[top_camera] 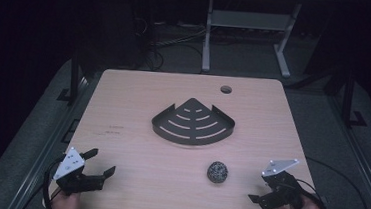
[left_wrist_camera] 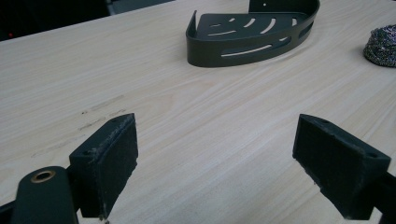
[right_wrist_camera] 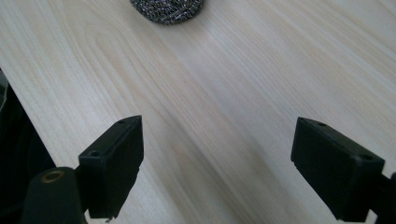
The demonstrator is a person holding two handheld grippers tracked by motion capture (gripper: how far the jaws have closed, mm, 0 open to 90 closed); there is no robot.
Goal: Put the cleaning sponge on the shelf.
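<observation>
tabletop (top_camera: 123, 109) with corner rack, scrubber ball and two hand-held grippers

dark slotted corner rack (top_camera: 193, 121) near the tabletop's middle; metal scrubber ball (top_camera: 217, 172) lying just in front of it, toward the right, apart from it. left gripper (top_camera: 99, 163) at the near left corner, fingers (left_wrist_camera: 105, 163) spread wide, grasping nothing. right gripper (top_camera: 259, 189) at the near right corner, fingers (right_wrist_camera: 112, 163) likewise spread, grasping nothing, the ball ahead of them.
</observation>
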